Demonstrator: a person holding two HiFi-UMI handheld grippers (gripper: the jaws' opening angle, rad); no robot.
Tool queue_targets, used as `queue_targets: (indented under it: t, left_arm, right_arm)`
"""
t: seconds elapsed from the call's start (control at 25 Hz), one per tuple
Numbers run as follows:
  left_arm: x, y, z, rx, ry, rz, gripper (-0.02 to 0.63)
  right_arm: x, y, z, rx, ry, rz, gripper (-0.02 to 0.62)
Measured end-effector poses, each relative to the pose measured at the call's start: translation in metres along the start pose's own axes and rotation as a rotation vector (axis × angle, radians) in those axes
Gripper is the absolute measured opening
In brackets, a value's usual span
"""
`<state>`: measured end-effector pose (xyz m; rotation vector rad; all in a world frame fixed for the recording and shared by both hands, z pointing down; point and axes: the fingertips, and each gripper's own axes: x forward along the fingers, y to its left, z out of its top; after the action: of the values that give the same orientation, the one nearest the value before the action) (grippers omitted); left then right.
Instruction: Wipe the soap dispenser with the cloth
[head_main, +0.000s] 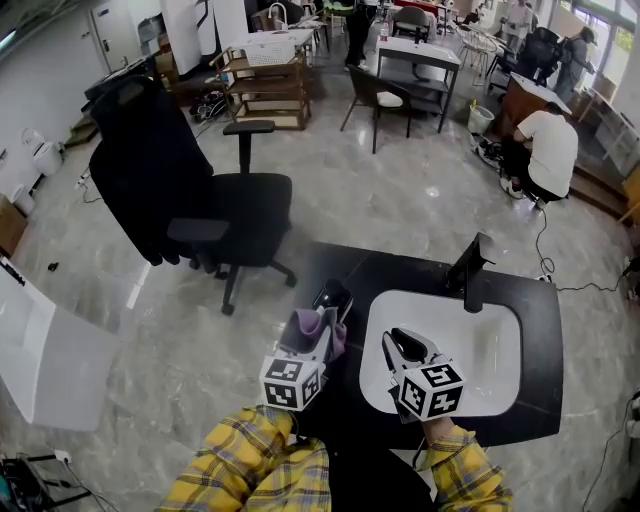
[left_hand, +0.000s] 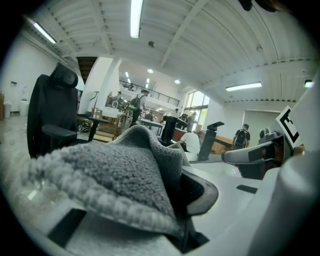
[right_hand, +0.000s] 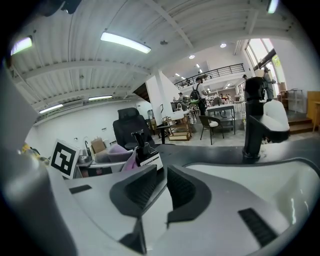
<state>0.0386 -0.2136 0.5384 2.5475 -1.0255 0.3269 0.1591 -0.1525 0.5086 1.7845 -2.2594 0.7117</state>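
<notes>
The black soap dispenser (head_main: 331, 297) stands on the dark counter (head_main: 541, 310), left of the white sink (head_main: 500, 345). My left gripper (head_main: 312, 335) sits just in front of it, shut on a grey-purple cloth (head_main: 322, 327). In the left gripper view the cloth (left_hand: 115, 175) drapes over the jaws and hides one of them; the dispenser's pump (left_hand: 171, 125) pokes up behind it. My right gripper (head_main: 396, 342) hovers over the sink's near left part. Its jaws (right_hand: 162, 175) stand close together with a narrow gap and nothing between. From there the dispenser (right_hand: 144, 151) shows to the left.
A black faucet (head_main: 468, 266) rises at the sink's far edge. A black office chair (head_main: 190, 200) stands on the floor to the left. Farther back are tables, chairs, and a crouching person (head_main: 546, 150).
</notes>
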Motion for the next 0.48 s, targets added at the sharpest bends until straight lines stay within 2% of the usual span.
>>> queue_targets:
  t: [0.16, 0.28, 0.4, 0.48]
  left_arm:
    - [-0.001, -0.001, 0.0, 0.015, 0.014, -0.003, 0.078]
    - [-0.007, -0.005, 0.004, 0.008, -0.001, -0.021, 0.078]
    - [-0.019, -0.01, 0.013, -0.005, -0.04, -0.044, 0.078]
    - [-0.027, -0.008, 0.02, -0.023, -0.066, -0.046, 0.078]
  right_arm:
    - [0.0, 0.004, -0.001, -0.018, 0.005, 0.015, 0.058]
    - [0.004, 0.01, 0.002, -0.057, -0.002, 0.059, 0.058]
    - [0.011, 0.021, 0.01, -0.146, -0.002, 0.142, 0.062]
    - [0.018, 0.031, 0.014, -0.191, 0.011, 0.216, 0.099]
